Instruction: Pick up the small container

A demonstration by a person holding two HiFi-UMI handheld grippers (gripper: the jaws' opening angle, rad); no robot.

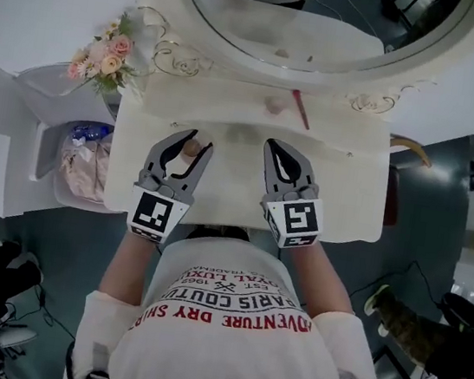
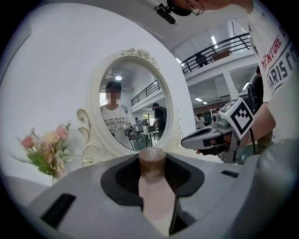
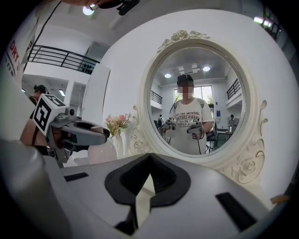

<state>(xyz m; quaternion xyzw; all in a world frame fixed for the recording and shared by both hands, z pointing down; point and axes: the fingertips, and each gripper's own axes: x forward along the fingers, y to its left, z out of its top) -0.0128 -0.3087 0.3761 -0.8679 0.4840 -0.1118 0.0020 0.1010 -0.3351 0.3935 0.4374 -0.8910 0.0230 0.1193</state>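
The small container (image 1: 188,153), a pale pink bottle with a brown cap, sits between the jaws of my left gripper (image 1: 193,140), which is shut on it above the cream dressing table (image 1: 348,209). In the left gripper view the container (image 2: 154,191) stands upright in the jaw notch, its cap (image 2: 152,161) at the tips. My right gripper (image 1: 273,145) hovers beside it to the right, shut with nothing in it. That gripper's own view shows its jaws meeting at the tip (image 3: 149,158), and the left gripper (image 3: 79,131) at the left.
An oval mirror (image 1: 321,30) backs the table. A small pink item (image 1: 274,105) and a red stick (image 1: 301,110) lie near it. A vase of flowers (image 1: 107,56) stands at the back left corner. Left of the table is a bin (image 1: 50,149) holding a bag.
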